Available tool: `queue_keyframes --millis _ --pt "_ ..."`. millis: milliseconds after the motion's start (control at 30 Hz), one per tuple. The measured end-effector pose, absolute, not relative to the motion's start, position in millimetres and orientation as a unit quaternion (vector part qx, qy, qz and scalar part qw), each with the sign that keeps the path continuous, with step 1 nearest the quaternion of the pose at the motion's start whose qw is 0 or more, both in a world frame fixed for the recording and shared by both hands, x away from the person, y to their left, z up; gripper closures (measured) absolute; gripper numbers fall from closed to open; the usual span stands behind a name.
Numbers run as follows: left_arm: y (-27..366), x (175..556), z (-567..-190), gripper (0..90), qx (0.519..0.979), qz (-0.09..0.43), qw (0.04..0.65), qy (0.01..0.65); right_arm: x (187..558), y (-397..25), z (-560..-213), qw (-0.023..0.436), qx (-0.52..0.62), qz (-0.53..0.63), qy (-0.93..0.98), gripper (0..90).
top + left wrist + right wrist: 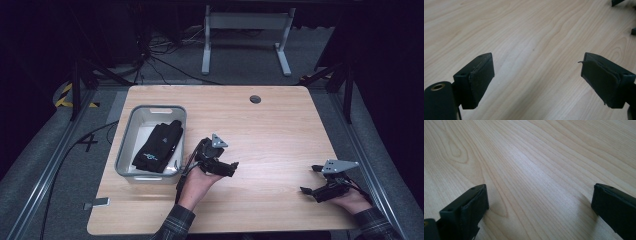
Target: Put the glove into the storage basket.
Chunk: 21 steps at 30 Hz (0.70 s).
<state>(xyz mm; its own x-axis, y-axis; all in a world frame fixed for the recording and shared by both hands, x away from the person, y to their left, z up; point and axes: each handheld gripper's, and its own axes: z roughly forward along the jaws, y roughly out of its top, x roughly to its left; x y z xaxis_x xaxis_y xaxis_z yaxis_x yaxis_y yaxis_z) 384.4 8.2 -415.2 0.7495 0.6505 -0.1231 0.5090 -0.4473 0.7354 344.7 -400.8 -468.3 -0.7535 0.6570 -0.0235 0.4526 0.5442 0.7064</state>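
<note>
A grey plastic bin (124, 142) stands on the left part of the wooden table (270, 130), and a black glove (157, 145) lies inside it. My left gripper (231, 169) is just right of the bin, low over the wood, held in a hand. In the left gripper view my left gripper (536, 67) is open, with bare wood between the jaws. My right gripper (309, 179) sits near the table's front right, also hand-held. The right gripper view shows my right gripper (539, 197) open over bare wood.
A round cable hole (255, 99) sits at the table's far middle. A small metal clip (97, 203) juts from the front left corner. A grey desk frame (245, 30) and cables lie on the floor beyond the table. The right gripper's jaw tips (617, 2) show far off.
</note>
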Motion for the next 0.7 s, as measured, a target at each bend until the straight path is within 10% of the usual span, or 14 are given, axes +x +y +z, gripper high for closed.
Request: queue_keyframes --millis 700 --pt "-15.7 354.0 -450.1 11.6 0.868 0.076 0.376 0.314 344.6 -400.8 -468.3 0.144 0.32 0.354 0.867 1.6"
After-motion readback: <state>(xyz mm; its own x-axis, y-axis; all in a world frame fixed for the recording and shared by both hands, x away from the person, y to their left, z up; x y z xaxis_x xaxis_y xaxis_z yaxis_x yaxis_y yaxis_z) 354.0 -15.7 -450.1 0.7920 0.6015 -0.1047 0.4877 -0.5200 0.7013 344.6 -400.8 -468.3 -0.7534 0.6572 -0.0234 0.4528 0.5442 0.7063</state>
